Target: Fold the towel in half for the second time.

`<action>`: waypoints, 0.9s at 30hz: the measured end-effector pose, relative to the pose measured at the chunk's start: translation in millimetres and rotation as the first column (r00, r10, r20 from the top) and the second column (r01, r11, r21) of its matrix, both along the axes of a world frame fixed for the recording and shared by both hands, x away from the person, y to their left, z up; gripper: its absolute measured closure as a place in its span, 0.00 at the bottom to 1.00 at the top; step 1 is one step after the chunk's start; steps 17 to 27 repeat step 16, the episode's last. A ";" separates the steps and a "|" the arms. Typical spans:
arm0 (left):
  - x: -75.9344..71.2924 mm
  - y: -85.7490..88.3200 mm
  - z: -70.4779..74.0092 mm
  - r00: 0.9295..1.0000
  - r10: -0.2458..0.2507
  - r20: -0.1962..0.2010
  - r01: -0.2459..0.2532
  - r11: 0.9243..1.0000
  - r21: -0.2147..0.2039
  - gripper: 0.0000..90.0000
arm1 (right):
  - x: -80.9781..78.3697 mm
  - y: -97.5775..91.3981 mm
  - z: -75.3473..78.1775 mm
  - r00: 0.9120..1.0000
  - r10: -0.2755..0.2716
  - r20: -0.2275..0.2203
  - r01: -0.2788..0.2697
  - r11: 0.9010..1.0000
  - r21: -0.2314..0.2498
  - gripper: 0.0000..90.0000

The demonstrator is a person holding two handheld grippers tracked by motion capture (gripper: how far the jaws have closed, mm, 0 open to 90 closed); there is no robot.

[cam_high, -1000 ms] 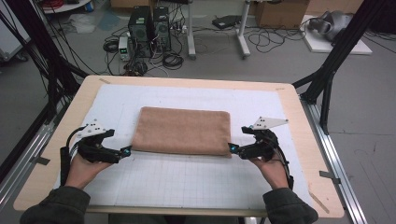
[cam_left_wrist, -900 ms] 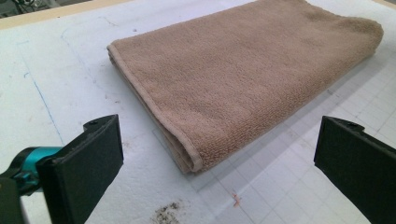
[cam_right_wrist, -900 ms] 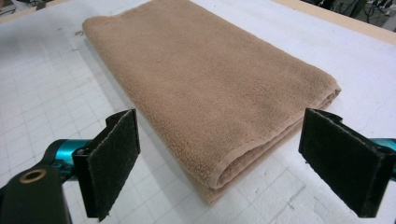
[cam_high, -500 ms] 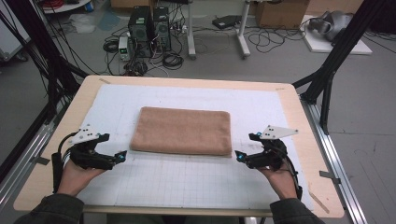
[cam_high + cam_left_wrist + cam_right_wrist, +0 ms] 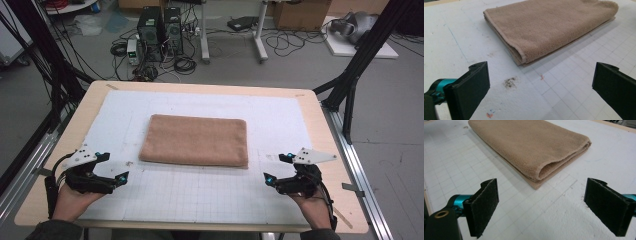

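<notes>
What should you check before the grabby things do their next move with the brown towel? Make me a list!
1. Folded tan terry towel lies flat on the white gridded mat: ok.
2. Left tool open, nothing in it: ok.
3. Right tool open, nothing in it: ok.
4. Both tools apart from the towel, not touching it: ok.
5. Towel edges line up neatly at the near corners: ok, as far as the gripper views show.
6. Towel's far edge neat too: cannot tell.
</notes>
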State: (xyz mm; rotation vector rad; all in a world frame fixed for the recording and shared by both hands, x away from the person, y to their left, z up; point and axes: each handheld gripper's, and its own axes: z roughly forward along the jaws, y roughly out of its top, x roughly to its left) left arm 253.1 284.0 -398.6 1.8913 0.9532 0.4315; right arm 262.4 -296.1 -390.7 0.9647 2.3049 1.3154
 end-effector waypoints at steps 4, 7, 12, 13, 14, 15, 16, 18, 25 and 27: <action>-4.9 0.6 -2.5 1.000 -0.003 0.000 0.003 1.000 -0.001 0.02 | -6.4 -3.0 -4.6 1.000 -0.002 -0.010 0.002 1.000 0.002 0.13; -7.6 2.1 -4.4 1.000 0.000 0.000 0.000 1.000 0.002 0.02 | -11.3 -4.2 -7.7 1.000 -0.006 -0.015 0.006 1.000 0.000 0.13; -13.9 4.4 -7.9 1.000 0.005 0.001 -0.005 1.000 0.010 0.02 | -18.5 -6.3 -12.5 1.000 -0.018 -0.013 0.018 1.000 0.012 0.13; -15.0 5.3 -8.5 1.000 0.002 0.002 -0.002 1.000 0.015 0.02 | -19.3 -6.1 -13.4 1.000 -0.016 -0.016 0.016 1.000 0.010 0.13; -16.3 5.9 -9.2 1.000 0.006 -0.002 -0.006 1.000 0.011 0.02 | -19.7 -5.8 -14.1 1.000 -0.015 -0.017 0.015 1.000 0.008 0.13; -17.1 7.1 -9.6 1.000 0.003 -0.005 -0.003 1.000 0.011 0.02 | -20.1 -5.5 -14.9 1.000 -0.015 -0.017 0.015 1.000 0.006 0.13; -18.2 8.0 -9.9 1.000 0.005 -0.007 -0.005 1.000 0.010 0.02 | -20.1 -5.7 -15.4 1.000 -0.014 -0.014 0.014 1.000 0.001 0.13; -18.2 8.0 -9.9 1.000 0.005 -0.007 -0.005 1.000 0.010 0.02 | -20.1 -5.7 -15.4 1.000 -0.014 -0.014 0.014 1.000 0.001 0.13; -18.2 8.0 -9.9 1.000 0.005 -0.007 -0.005 1.000 0.010 0.02 | -20.1 -5.7 -15.4 1.000 -0.014 -0.014 0.014 1.000 0.001 0.13; -18.2 8.0 -9.9 1.000 0.005 -0.007 -0.005 1.000 0.010 0.02 | -20.1 -5.7 -15.4 1.000 -0.014 -0.014 0.014 1.000 0.001 0.13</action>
